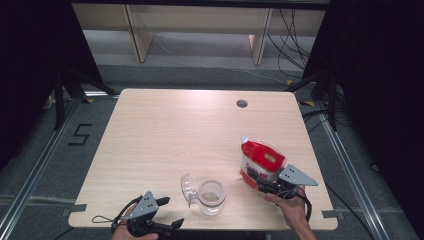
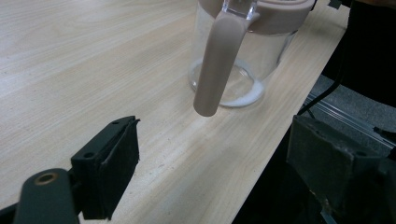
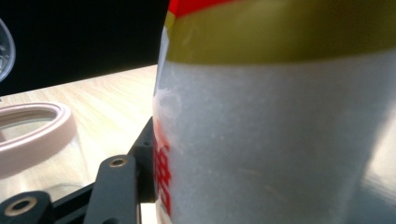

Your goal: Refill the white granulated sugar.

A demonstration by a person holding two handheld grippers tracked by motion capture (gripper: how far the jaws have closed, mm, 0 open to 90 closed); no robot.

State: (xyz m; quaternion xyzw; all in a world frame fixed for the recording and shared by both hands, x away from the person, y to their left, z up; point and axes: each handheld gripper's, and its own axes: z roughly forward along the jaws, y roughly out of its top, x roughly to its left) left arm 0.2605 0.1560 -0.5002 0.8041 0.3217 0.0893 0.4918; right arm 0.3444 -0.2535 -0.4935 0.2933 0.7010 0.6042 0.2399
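Note:
A red and white spouted pouch (image 1: pixel 261 161) stands tilted at the table's front right. My right gripper (image 1: pixel 261 184) is shut on its lower part. In the right gripper view the pouch (image 3: pixel 280 130) presses against my black left finger (image 3: pixel 116 186) and hides the other one. A clear jar (image 1: pixel 211 196) with a pinkish rim stands near the front edge, its clear lid (image 1: pixel 187 188) hinged open to the left. A thin white residue lies on the bottom of the jar (image 2: pixel 243 60). A pink strap (image 2: pixel 217 65) hangs down its side. My left gripper (image 1: pixel 170 211) rests open at the front edge, left of the jar, with nothing between its fingers.
The light wooden table (image 1: pixel 175 130) has a round cable hole (image 1: pixel 242 103) at the back right. The jar stands close to the table's front edge. Dark curtains flank the table, and a wooden frame (image 1: pixel 140 35) with cables stands behind it.

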